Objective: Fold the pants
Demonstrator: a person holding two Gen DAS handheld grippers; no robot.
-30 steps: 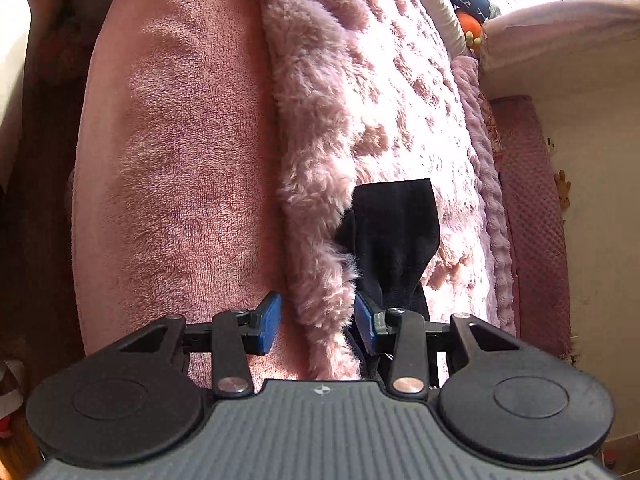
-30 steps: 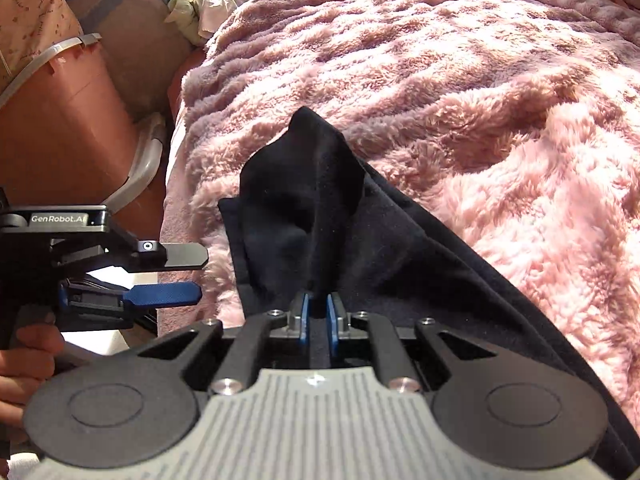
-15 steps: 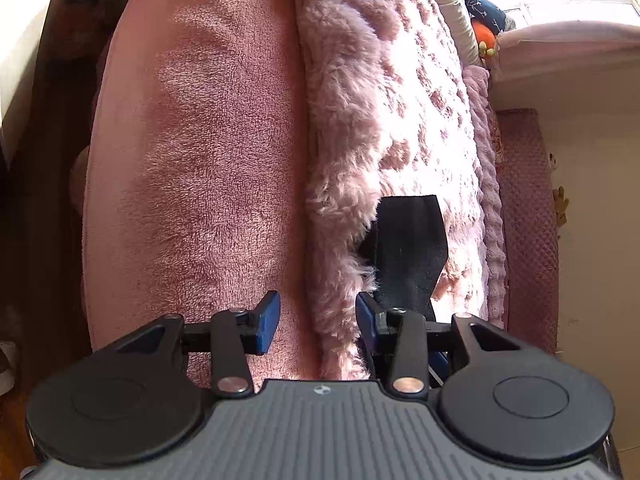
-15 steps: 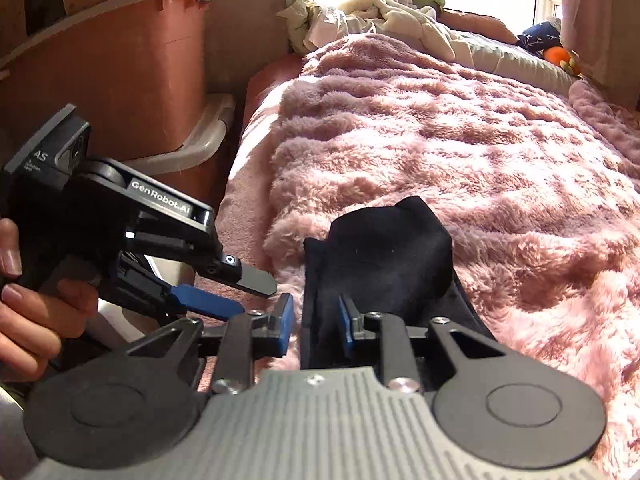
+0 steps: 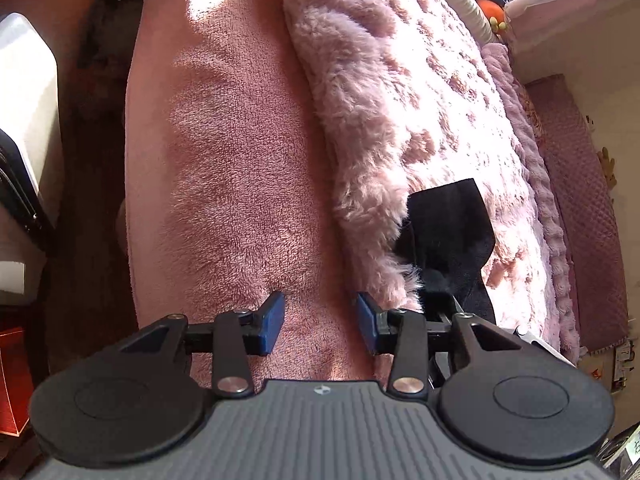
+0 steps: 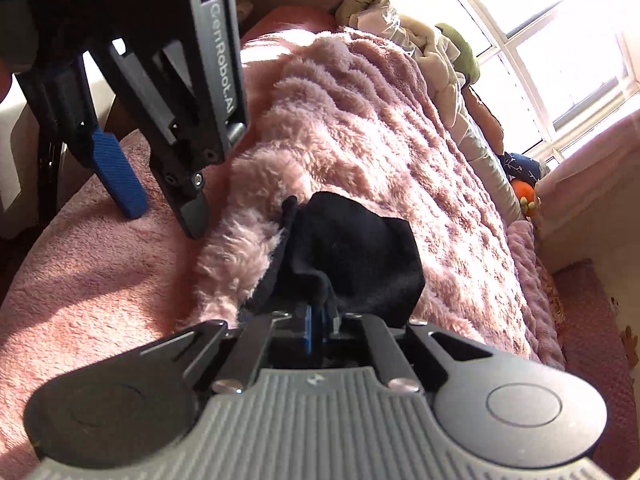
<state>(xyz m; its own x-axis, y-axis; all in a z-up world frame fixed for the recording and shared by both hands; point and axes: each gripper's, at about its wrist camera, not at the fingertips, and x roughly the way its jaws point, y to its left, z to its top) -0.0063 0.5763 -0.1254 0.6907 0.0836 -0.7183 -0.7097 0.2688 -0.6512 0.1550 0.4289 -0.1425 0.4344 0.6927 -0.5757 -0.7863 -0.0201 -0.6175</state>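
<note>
The black pants [image 6: 352, 256] lay bunched on the fluffy pink blanket [image 6: 400, 152] at the near edge of the bed, at about 6 o'clock in the right wrist view, their near fold running straight into the right hand-held gripper [image 6: 318, 326]. That gripper's blue pads were pressed together on the dark cloth, pinching a raised ridge of it just in front of the camera. The left hand-held gripper [image 5: 318, 320] stood with its blue pads [image 5: 272, 322] spread apart and nothing between them, poised over the smooth pink sheet [image 5: 240, 160] beside the blanket's shaggy edge. In the left wrist view the pants [image 5: 448, 236] showed at about 3 o'clock of that gripper, partly hidden behind the blanket's fringe and apart from its fingers. Seen from the right wrist, the left gripper [image 6: 160, 204] hung at 10 o'clock, pointing down, one finger tip close to the sheet near the blanket's edge; whether it touched I could not tell. A heap of pale bedding [image 6: 420, 40] lay at the far end of the bed at 1 o'clock, and an orange toy [image 6: 524, 194] sat at 3 o'clock near the window [image 6: 560, 40].
</note>
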